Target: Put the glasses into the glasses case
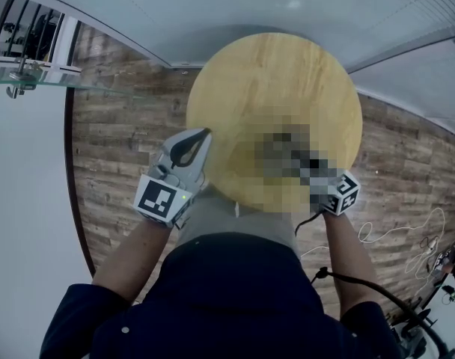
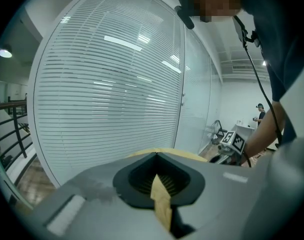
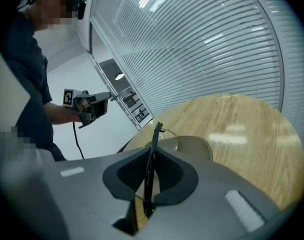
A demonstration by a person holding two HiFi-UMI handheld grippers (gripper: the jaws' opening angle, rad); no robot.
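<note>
We hold a tool in each hand over the near edge of a round wooden surface (image 1: pixel 272 73). The right tool (image 3: pixel 152 149) has its jaws drawn narrow, and they pinch one thin black arm of the glasses (image 3: pixel 155 134). The arm runs up between the pads and sticks out past the tips, where the hinge and the rim of a clear lens show. The glasses are therefore in the right tool, raised above the surface and not in the case. Just beyond them a beige case (image 3: pixel 197 146) lies on the wood; we cannot tell whether it stands open. In the head view a mosaic patch covers this spot.

The left tool (image 1: pixel 203 134) is at the surface's left edge. Its jaws meet at the tips with nothing between them, and only a sliver of wood shows through the gap lower down. A wall of white blinds (image 3: pixel 202 49) lies beyond the surface, and plank floor (image 1: pixel 115 126) lies below it.
</note>
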